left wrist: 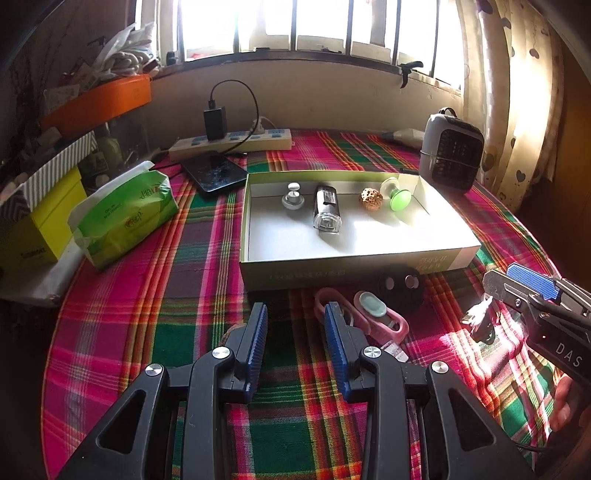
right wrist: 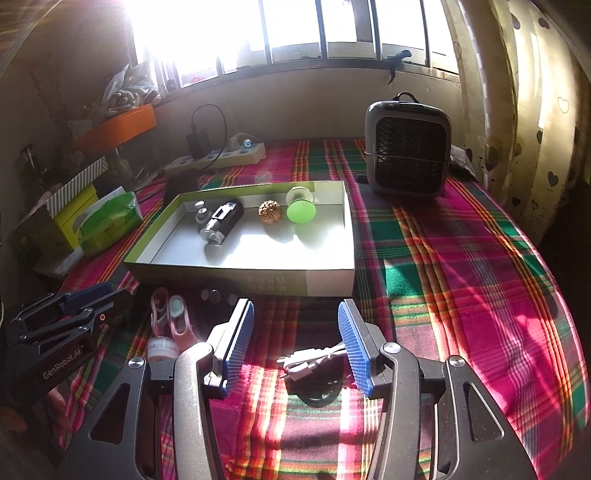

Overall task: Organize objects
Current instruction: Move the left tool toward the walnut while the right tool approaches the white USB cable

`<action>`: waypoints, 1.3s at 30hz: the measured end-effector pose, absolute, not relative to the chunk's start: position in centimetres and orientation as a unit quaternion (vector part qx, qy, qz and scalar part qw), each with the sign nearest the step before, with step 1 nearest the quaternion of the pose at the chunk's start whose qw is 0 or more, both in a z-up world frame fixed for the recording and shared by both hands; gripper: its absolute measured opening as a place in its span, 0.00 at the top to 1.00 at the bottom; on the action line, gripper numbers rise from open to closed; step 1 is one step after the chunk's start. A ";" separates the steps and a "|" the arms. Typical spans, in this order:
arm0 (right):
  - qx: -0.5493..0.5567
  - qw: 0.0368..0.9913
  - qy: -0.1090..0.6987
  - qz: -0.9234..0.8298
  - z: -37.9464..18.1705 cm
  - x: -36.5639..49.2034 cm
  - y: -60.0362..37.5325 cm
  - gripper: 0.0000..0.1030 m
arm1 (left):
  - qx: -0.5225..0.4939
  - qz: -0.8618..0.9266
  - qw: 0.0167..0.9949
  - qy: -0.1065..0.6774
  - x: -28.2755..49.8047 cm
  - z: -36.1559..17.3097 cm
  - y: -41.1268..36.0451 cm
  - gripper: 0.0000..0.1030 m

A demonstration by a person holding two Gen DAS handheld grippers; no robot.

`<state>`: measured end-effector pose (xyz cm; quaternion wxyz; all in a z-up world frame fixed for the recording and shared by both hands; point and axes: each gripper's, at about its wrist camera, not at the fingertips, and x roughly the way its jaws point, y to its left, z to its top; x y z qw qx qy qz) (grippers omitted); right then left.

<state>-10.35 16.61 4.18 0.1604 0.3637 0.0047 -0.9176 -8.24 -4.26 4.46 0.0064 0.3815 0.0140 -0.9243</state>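
In the box [left wrist: 354, 254], at the centre of the frame, four small things already lie. On the desk below it wait the pink cable [left wrist: 373, 321], a black disc [left wrist: 400, 286] and a coiled cable [right wrist: 314, 363]. Left gripper [left wrist: 297, 332] and right gripper [right wrist: 295, 332] have spread fingers, holding nothing.

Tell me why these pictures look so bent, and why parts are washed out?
Left wrist view: a fisheye lens bows the window bars and rounds the plaid tablecloth; the panes are blown out white. Right wrist view: sun glare floods the upper left and whitens the floor of the open box; a bright patch falls on the coiled cable, while the far left lies in deep shadow.
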 end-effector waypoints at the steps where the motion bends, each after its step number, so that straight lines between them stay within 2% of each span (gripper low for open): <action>1: 0.364 0.158 0.005 -0.918 4.1 -10.3 16.8 0.52 | 0.382 -0.924 0.007 0.014 -8.1 4.4 -4.4 0.71; 16: 0.395 0.137 0.011 -0.908 1.9 -9.5 17.5 0.52 | 0.382 -0.923 0.014 0.036 -6.3 3.7 -7.0 0.70; 29: 0.429 0.149 -0.009 -0.891 0.7 -11.1 16.7 0.52 | 0.388 -0.920 0.023 0.057 -6.0 3.0 -8.8 0.70; 39: 0.429 0.179 0.012 -0.885 0.7 -12.2 14.9 0.52 | 0.392 -0.918 0.023 0.061 -6.3 2.8 -9.3 0.70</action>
